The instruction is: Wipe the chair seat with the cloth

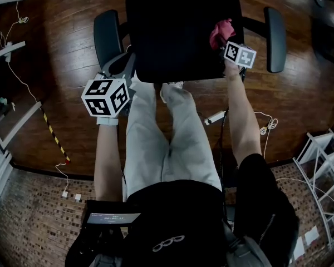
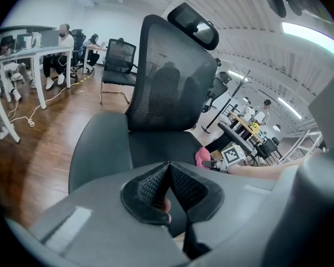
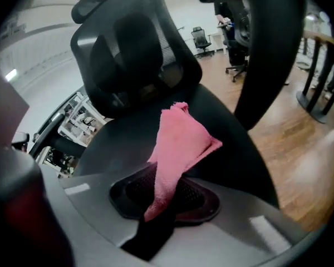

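Note:
A black office chair with a dark seat (image 1: 172,32) stands in front of the person. My right gripper (image 1: 225,44) is shut on a pink cloth (image 1: 221,31), held at the seat's right front part. In the right gripper view the pink cloth (image 3: 178,149) rises from between the jaws and droops toward the seat (image 3: 128,132). My left gripper (image 1: 118,71) hangs at the chair's left front corner, below the left armrest (image 1: 107,35). Its jaws are shut with nothing between them, and the seat (image 2: 156,146) and mesh backrest (image 2: 167,85) lie ahead of it.
Armrests (image 1: 276,38) flank the seat on both sides. Wooden floor (image 1: 55,82) surrounds the chair, with cables and a white shelf unit (image 1: 325,166) at the right. The person's legs (image 1: 167,143) stand just before the seat. Other chairs, desks and people sit at the far left (image 2: 55,43).

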`<state>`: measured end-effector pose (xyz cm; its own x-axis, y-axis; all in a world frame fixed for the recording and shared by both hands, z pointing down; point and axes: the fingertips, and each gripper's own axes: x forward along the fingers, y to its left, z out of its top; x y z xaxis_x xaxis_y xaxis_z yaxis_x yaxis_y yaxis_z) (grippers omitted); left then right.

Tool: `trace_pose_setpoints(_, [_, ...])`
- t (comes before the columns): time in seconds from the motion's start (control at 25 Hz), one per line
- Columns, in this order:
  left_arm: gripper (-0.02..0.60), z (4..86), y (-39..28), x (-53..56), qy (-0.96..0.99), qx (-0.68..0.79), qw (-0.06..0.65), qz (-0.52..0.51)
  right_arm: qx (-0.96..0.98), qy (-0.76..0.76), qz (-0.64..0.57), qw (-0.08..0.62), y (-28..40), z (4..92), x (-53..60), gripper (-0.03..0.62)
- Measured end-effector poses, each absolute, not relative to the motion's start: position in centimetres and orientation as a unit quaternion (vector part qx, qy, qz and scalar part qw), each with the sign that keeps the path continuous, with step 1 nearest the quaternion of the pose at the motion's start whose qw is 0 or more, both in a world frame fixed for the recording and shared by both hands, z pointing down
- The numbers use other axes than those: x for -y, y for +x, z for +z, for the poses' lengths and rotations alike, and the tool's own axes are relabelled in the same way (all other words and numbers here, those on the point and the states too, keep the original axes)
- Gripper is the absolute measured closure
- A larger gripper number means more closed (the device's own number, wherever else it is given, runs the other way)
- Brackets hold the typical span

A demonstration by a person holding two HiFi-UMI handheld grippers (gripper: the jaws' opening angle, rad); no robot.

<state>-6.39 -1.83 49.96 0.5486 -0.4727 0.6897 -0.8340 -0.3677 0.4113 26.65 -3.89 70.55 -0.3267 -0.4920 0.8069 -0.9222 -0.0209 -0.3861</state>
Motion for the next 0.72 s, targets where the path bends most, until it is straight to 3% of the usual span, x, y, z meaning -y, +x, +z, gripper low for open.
trace_pose_setpoints(0.2, [0.588, 50.3, -6.2, 1.6, 0.793, 0.409, 0.381, 0.243, 0.613, 0.612, 0.449, 0.217, 33.3, 69.1, 2.6, 0.530])
trace_pose_setpoints(0.36, [0.588, 50.6, -5.8, 1.6, 0.795, 0.399, 0.385, 0.246, 0.579, 0.649, 0.452, 0.199, 34.7, 68.9, 1.6, 0.530])
trace_pose_setpoints(0.52, [0.588, 50.0, -6.0, 1.6, 0.793, 0.403, 0.389, 0.237, 0.581, 0.625, 0.487, 0.188, 31.2, 69.5, 1.4, 0.530])
trace_pose_setpoints(0.72, [0.588, 50.2, -5.7, 1.6, 0.803, 0.400, 0.369, 0.244, 0.630, 0.551, 0.499, 0.225, 21.5, 71.6, 1.4, 0.530])
